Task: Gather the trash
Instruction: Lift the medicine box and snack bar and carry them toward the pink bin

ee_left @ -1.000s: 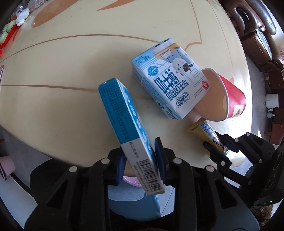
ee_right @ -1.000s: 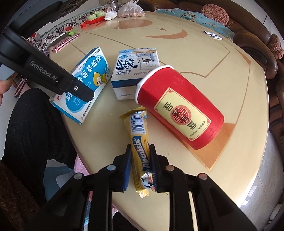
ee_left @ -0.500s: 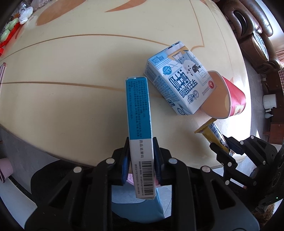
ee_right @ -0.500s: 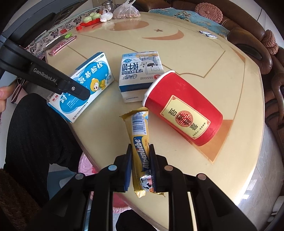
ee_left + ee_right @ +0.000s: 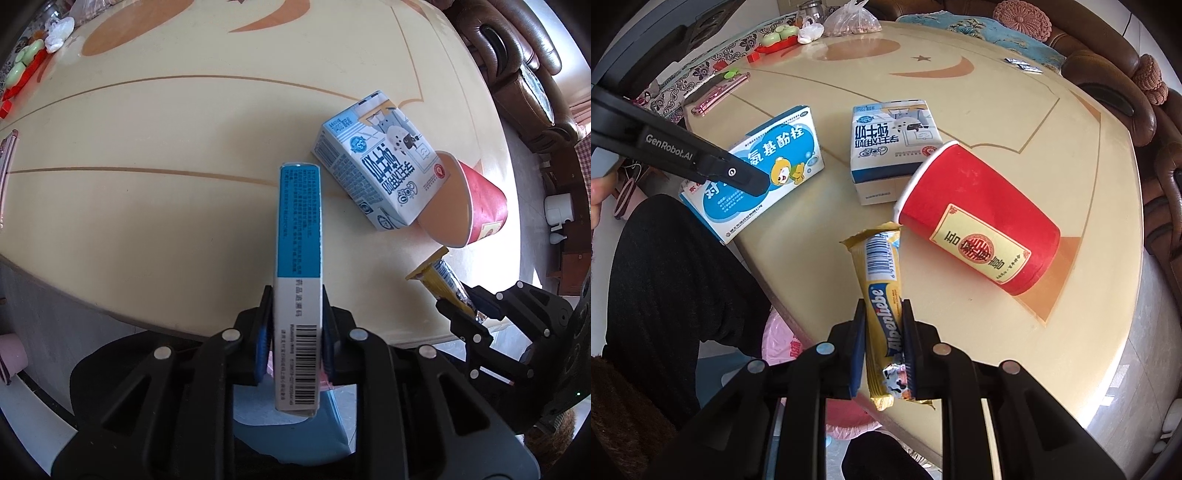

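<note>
The round beige desk (image 5: 1015, 122) carries a red paper cup (image 5: 982, 229) lying on its side, its rim touching a blue-and-white milk carton (image 5: 894, 147) that also lies flat. The left gripper (image 5: 293, 336) is clenched on the barcode end of a blue medicine box (image 5: 299, 236), held edge-up over the near rim of the desk; whether its far end touches the surface is hard to tell. The right gripper (image 5: 884, 343) is clamped on a yellow Alpenliebe candy wrapper (image 5: 881, 273), whose torn end points toward the cup. Below the desk edge a pink trash bag (image 5: 783, 343) shows partly. A pink phone (image 5: 720, 94) lies at the far left.
</note>
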Available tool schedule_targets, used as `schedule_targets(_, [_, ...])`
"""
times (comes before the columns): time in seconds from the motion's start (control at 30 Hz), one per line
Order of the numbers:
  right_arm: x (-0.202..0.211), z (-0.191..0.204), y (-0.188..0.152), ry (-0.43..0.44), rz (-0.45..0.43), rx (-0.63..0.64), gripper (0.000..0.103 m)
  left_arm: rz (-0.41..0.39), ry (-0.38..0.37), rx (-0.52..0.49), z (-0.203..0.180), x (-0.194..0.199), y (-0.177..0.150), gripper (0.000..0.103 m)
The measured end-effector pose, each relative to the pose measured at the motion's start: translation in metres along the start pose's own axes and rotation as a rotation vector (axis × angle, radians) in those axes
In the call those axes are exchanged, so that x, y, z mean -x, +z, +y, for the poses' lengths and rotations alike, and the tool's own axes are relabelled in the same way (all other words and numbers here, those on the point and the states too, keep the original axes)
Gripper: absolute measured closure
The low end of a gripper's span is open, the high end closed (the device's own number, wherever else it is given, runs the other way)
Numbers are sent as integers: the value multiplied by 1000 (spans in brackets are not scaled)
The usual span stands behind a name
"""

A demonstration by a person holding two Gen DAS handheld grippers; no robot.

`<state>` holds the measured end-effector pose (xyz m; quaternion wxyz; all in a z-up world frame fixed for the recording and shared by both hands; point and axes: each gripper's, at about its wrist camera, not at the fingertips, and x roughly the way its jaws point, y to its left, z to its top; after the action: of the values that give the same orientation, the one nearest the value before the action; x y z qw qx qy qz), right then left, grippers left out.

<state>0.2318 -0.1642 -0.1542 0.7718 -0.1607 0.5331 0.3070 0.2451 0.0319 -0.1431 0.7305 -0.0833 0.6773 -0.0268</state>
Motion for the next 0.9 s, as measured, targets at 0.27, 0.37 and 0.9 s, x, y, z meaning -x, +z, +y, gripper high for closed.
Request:
schedule_targets(0.27, [0,11,-2,5,3,9,85,-12,1,0,2,3,-1,80])
schedule_targets(0.37, [5,11,-2,-4,0,8,85,-25,12,-6,1,6,-3,80])
schedule_targets(0.9, [75,33,-7,-104,-106,-57,85,-123,-22,-148,-27,50,-34,81])
